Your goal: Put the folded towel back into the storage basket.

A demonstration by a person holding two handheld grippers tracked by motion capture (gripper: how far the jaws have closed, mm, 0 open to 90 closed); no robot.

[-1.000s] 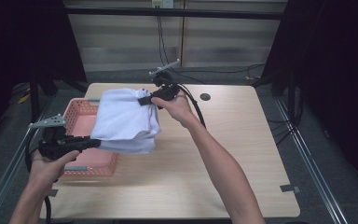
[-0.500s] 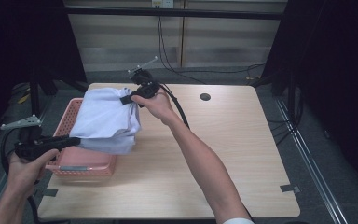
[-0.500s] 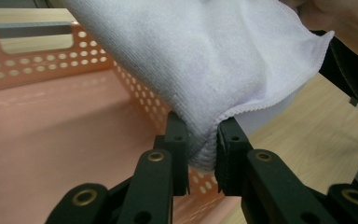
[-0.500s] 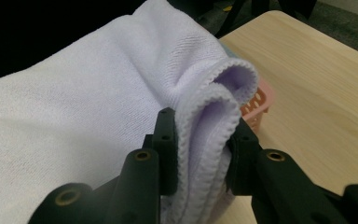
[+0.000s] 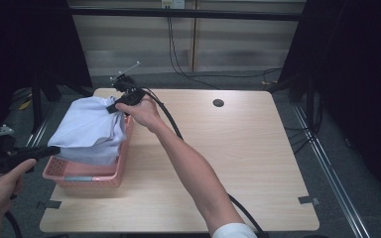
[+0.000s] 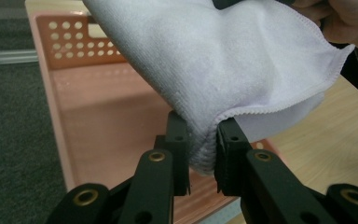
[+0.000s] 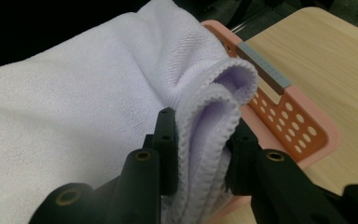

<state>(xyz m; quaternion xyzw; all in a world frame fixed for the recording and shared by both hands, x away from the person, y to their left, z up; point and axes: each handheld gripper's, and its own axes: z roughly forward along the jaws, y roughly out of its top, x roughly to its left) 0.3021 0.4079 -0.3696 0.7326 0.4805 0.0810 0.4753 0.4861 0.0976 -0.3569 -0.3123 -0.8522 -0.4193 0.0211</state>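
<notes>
White terry-cloth towel point(image 5: 92, 130) hangs over the pink perforated plastic basket point(image 5: 84, 174), pinched by left tongs point(image 6: 201, 150) and right tongs point(image 7: 200, 140), each closed on a folded edge. Uneven lowering could drape cloth over the basket's rim.

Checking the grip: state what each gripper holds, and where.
Both hold the towel: left gripper on a folded edge, right gripper on bunched hems.
</notes>
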